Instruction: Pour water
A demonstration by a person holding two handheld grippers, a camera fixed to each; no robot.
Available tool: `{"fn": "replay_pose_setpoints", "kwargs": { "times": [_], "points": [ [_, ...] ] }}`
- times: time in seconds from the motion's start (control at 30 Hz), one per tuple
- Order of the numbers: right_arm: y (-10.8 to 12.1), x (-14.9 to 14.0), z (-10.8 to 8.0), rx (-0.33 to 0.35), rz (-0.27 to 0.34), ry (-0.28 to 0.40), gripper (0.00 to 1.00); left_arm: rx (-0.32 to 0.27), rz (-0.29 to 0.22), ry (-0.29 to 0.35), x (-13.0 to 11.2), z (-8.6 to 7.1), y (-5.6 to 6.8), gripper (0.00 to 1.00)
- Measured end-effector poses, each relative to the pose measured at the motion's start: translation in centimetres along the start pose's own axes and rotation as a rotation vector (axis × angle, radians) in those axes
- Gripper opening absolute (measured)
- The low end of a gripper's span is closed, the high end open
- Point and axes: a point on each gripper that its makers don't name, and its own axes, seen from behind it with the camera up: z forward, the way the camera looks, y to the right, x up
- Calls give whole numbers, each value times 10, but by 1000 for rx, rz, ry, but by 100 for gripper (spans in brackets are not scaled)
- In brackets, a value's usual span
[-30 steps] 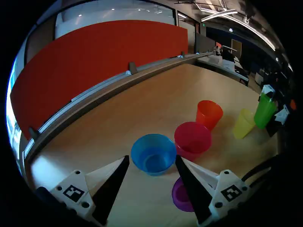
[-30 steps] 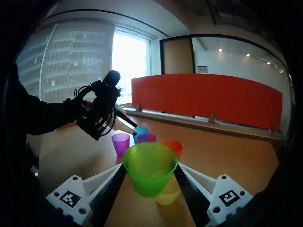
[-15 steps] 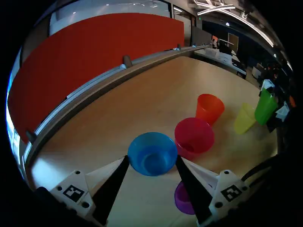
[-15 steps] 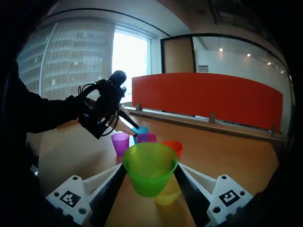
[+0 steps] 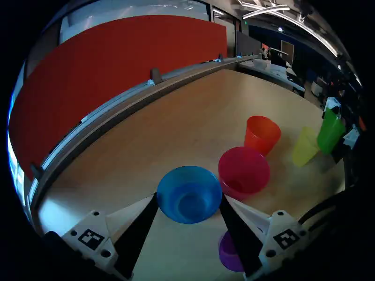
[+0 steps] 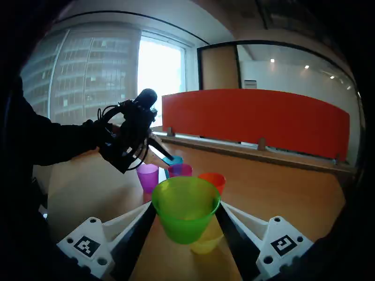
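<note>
A blue cup (image 5: 189,194) stands on the wooden table (image 5: 197,117), deep between the fingers of my left gripper (image 5: 187,199). Its rim fills the gap, and the jaws stand as wide as before. My right gripper (image 6: 185,206) is shut on a green cup (image 6: 185,208) held upright above a yellow cup (image 6: 204,241). In the left gripper view, the green cup (image 5: 329,131) hangs at the far right beside the yellow cup (image 5: 304,146). In the right gripper view, the left gripper (image 6: 164,154), held by a dark-sleeved hand (image 6: 101,138), reaches down to the blue cup (image 6: 172,160).
A pink cup (image 5: 243,171) stands right of the blue one, an orange cup (image 5: 261,133) behind it, and a purple cup (image 5: 230,253) under my left gripper's right finger. A red partition (image 5: 117,61) with a metal rail (image 5: 122,112) bounds the table's far side.
My left gripper has moved forward and down, so the blue cup now lies deeper between its fingers. The right gripper and its green cup have stayed almost still.
</note>
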Motion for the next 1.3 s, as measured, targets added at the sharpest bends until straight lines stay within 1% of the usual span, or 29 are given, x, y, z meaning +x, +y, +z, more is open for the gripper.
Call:
{"fn": "replay_pose_setpoints", "kwargs": {
  "times": [0.4, 0.6, 0.7, 0.8, 1.0, 1.1, 1.2, 1.3],
  "points": [
    [0, -1, -1, -5, 11, 6, 91, 33, -4, 19, 2, 2, -6, 88],
    [1, 1, -1, -11, 9, 7, 91, 65, 15, 22, 1, -2, -13, 88],
    [1, 2, -1, -13, 10, 10, 91, 74, 7, 30, 1, -6, -16, 88],
    [-1, 4, 0, -12, 7, 10, 91, 81, -5, 53, 6, -14, -18, 88],
    [-3, 6, -1, -13, -3, 13, 91, 112, -12, 116, 23, -39, -21, 88],
    [-5, 8, -3, -13, -10, 17, 91, 122, -11, 155, 32, -55, -18, 88],
    [-6, 9, -4, -13, -16, 19, 91, 120, -19, 195, 41, -72, -11, 88],
    [-8, 10, -5, -12, -22, 21, 91, 109, -39, 229, 45, -87, -2, 88]
  ]
}}
